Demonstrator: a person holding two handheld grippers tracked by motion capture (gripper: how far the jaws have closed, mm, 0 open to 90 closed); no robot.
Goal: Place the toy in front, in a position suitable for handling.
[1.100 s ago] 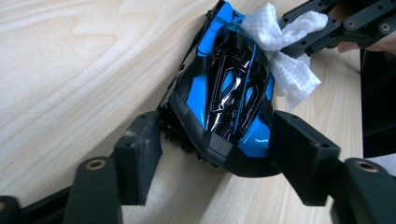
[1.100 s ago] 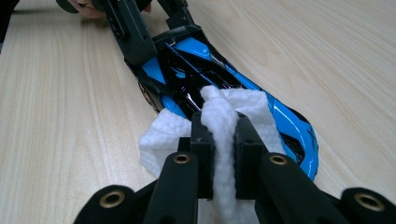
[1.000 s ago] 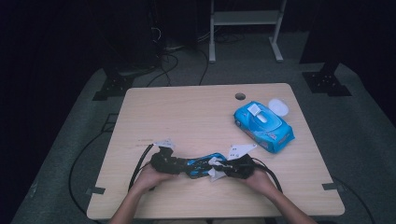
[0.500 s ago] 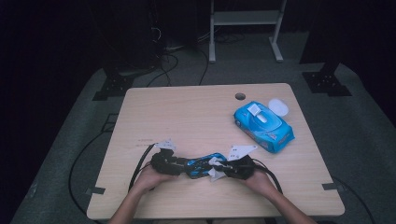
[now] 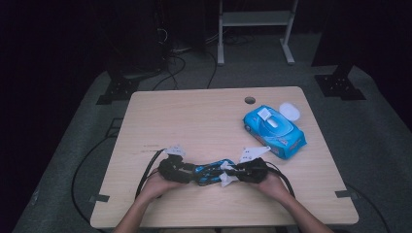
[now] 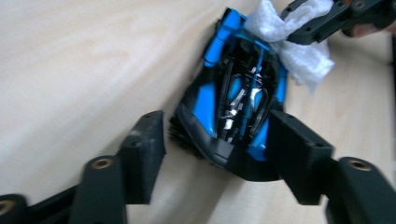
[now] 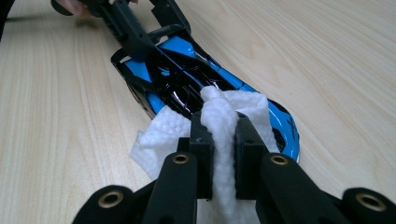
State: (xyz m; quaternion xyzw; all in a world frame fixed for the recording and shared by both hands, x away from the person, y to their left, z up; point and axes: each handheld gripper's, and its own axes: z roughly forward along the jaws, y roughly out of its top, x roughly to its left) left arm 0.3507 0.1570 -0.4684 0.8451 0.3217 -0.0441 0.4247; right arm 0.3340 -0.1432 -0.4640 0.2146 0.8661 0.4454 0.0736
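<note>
A blue and black toy car lies on the table near the front edge, between my two grippers. My left gripper straddles one end of the car. Its jaws have just been opening and now stand apart, with a gap beside the left pad. My right gripper is shut on a white wipe, which rests bunched on the other end of the car. In the high view the left gripper and the right gripper point at each other.
A blue pack of wipes lies at the right of the wooden table, with its white lid open behind it. A cable hole sits near the far edge. Black cables trail from both grippers.
Both hands and the car keep their places in the high view. No other shift is visible there.
</note>
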